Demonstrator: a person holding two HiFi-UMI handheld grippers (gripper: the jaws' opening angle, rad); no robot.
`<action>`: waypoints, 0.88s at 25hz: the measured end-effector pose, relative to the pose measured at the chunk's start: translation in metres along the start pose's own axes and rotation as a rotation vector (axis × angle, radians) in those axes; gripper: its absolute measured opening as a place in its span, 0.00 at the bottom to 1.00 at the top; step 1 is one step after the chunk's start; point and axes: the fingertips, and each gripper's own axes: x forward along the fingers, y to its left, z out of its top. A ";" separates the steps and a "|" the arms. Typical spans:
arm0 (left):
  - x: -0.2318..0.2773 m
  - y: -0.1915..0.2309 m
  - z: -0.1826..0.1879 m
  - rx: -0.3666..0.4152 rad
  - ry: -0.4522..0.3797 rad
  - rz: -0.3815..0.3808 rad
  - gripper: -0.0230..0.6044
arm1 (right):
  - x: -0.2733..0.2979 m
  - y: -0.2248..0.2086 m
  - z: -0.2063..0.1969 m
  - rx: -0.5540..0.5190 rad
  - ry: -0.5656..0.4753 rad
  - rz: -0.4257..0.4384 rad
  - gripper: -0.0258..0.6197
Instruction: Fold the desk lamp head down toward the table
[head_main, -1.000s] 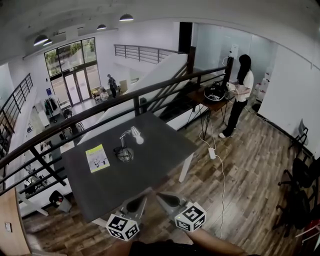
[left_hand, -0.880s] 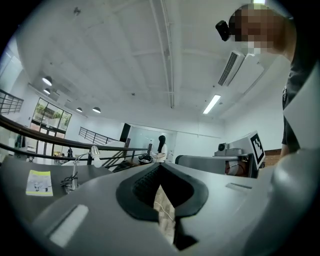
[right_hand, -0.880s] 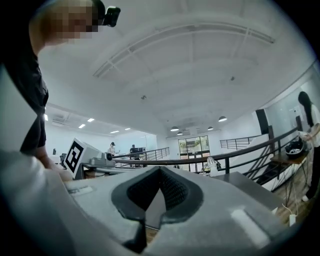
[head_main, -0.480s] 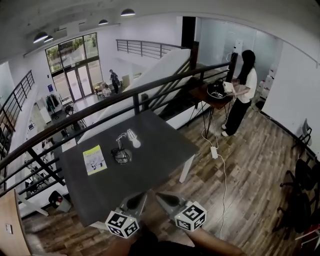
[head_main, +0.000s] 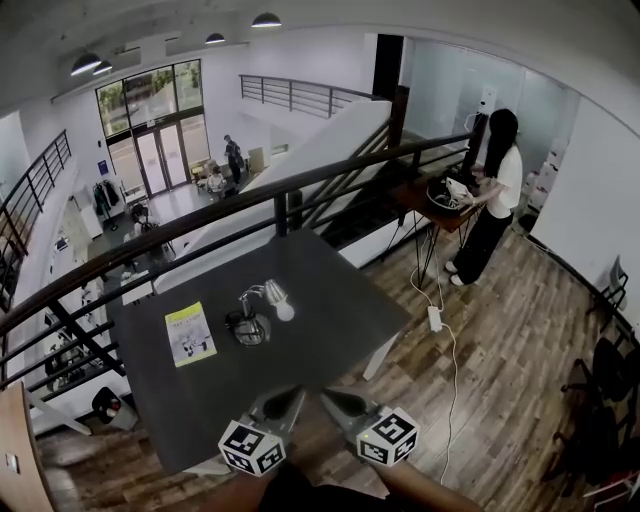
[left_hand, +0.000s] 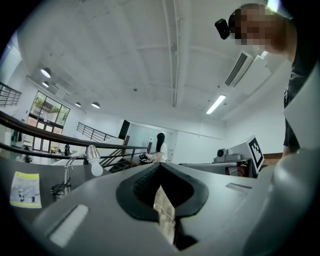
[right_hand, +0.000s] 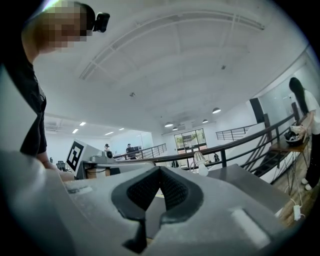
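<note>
A small desk lamp (head_main: 255, 312) stands near the middle of the dark table (head_main: 330, 300). Its round base sits on the top, and its curved neck carries a white bulb head (head_main: 281, 302) that points right and slightly down. The lamp also shows far off in the left gripper view (left_hand: 90, 156) and the right gripper view (right_hand: 199, 161). Both grippers hover at the table's near edge, well short of the lamp. My left gripper (head_main: 288, 394) is shut with nothing in it, its jaws meeting at the tip (left_hand: 160, 166). My right gripper (head_main: 328, 396) is shut and empty too (right_hand: 160, 168).
A yellow-green booklet (head_main: 190, 333) lies on the table left of the lamp. A dark railing (head_main: 280, 190) runs behind the table. At the right a person (head_main: 495, 190) stands by a small side table (head_main: 440, 210). A white cable and power strip (head_main: 436, 318) lie on the wood floor.
Both grippers and the head camera have moved forward toward the table. The lamp and booklet now sit lower and nearer in the head view. The lamp itself has not moved.
</note>
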 end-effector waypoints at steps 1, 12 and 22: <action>0.003 0.010 0.002 -0.002 -0.001 -0.001 0.04 | 0.010 -0.004 0.001 0.001 0.002 0.000 0.04; 0.032 0.105 0.026 -0.002 0.009 -0.034 0.04 | 0.103 -0.044 0.012 -0.003 0.017 -0.031 0.04; 0.048 0.147 0.036 0.009 0.016 -0.035 0.04 | 0.147 -0.077 0.019 -0.006 0.035 -0.047 0.09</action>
